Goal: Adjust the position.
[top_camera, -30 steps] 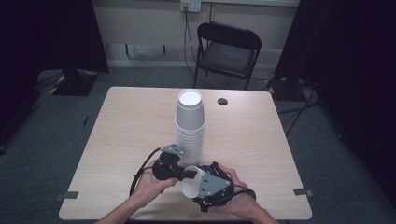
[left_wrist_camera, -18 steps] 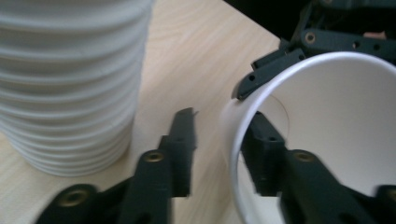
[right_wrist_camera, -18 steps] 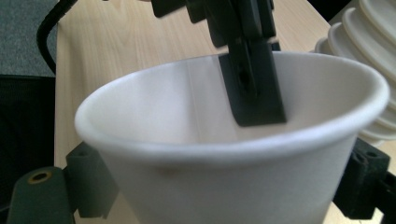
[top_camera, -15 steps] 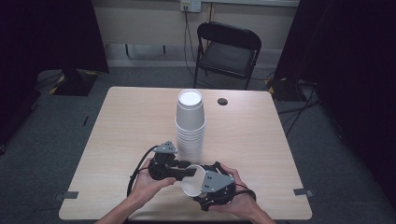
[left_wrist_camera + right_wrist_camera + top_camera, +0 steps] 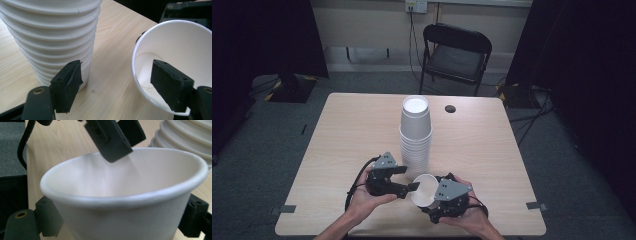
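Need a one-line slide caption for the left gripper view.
Left gripper open, one jaw inside a single paper cup and one outside its rim, beside the stack of cups on the table.

Left black plastic tongs [image 5: 411, 187]: chunky body w/ grey three-cornered plate on top, small dark screw holes in it; black cable loops off the back. Its flat black rubbery pads [image 5: 68, 85] sit on arms w/ brass-coloured eyelets (one per arm). Right black plastic tongs [image 5: 432, 200]: same build, grey plate w/ screw dots, cable trailing behind. Forearms bare, no sleeves seen.
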